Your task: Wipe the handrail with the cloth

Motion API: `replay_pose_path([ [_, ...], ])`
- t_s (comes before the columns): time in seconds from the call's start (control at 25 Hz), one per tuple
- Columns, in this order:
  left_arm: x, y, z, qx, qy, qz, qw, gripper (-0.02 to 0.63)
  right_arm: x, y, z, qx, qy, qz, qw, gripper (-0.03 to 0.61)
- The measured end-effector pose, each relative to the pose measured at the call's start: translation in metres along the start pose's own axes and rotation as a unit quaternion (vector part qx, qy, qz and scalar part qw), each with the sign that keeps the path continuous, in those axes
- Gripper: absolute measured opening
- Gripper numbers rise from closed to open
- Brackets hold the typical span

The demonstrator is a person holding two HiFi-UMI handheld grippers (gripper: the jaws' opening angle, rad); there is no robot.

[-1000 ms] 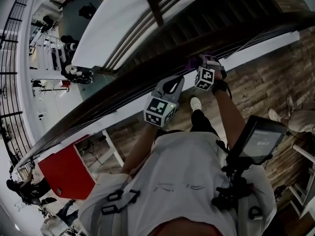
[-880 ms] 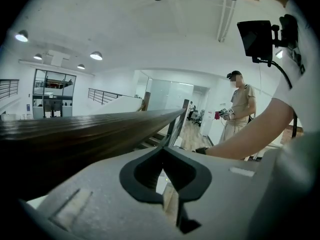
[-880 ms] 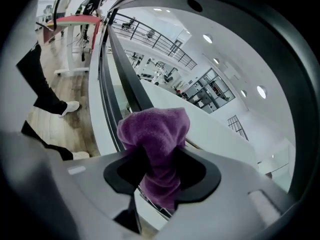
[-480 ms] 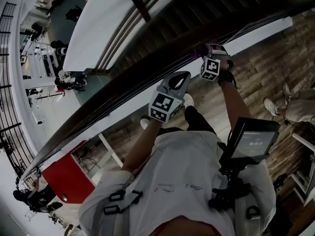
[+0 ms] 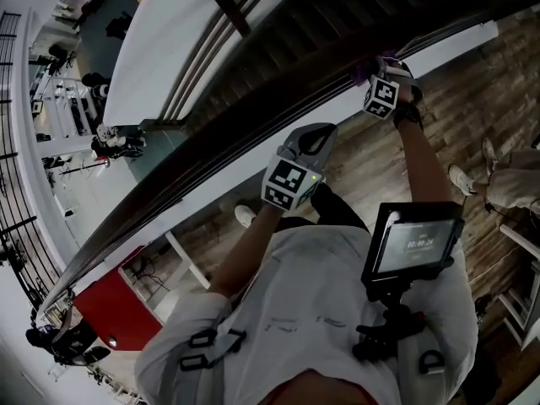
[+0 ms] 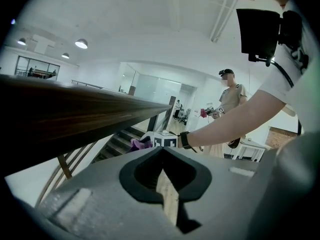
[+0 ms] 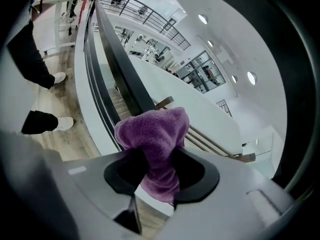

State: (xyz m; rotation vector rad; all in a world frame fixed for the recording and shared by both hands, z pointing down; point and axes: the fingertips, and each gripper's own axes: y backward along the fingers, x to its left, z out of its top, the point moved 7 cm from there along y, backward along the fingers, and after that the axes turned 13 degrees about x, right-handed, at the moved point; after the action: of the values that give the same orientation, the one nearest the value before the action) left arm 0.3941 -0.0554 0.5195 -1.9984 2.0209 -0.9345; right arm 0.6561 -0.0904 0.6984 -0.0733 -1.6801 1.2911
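A long dark wooden handrail [image 5: 253, 125] runs diagonally from lower left to upper right in the head view. My right gripper [image 5: 377, 72] is shut on a purple cloth [image 5: 366, 68], which is pressed against the rail near its upper right stretch. In the right gripper view the cloth [image 7: 155, 131] bulges out of the jaws, and the handrail [image 7: 117, 64] stretches away behind it. My left gripper [image 5: 318, 133] hovers just below the rail, shut and holding nothing. In the left gripper view the handrail [image 6: 75, 111] passes on the left, with the purple cloth [image 6: 140, 144] farther along it.
Beyond the rail a staircase [image 5: 337, 24] drops away. A tablet [image 5: 412, 245] hangs on the chest rig. A red cabinet [image 5: 114, 298] stands at lower left. Another person [image 5: 506, 184] stands on the wooden floor at right, and a white table [image 5: 523, 302] sits by the right edge.
My right gripper has slid the purple cloth up and to the right along the handrail. The left gripper has drifted a little to the right, still shut.
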Motion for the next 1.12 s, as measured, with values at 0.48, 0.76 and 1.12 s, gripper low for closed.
replay_pose_path([
  [0.48,0.004,0.021,-0.011,-0.016,0.039,0.065,0.997,0.0,-0.045,-0.03,-0.058,0.065,-0.017,0.019,0.998,0.163],
  [0.76,0.013,0.08,-0.045,-0.043,0.082,0.152,0.9839,0.001,0.008,0.007,-0.048,0.038,-0.231,0.106,0.966,0.078],
  [1.12,0.038,0.206,-0.143,-0.079,0.192,0.288,0.9349,0.001,0.207,0.09,0.168,-0.108,-0.089,0.292,0.946,0.078],
])
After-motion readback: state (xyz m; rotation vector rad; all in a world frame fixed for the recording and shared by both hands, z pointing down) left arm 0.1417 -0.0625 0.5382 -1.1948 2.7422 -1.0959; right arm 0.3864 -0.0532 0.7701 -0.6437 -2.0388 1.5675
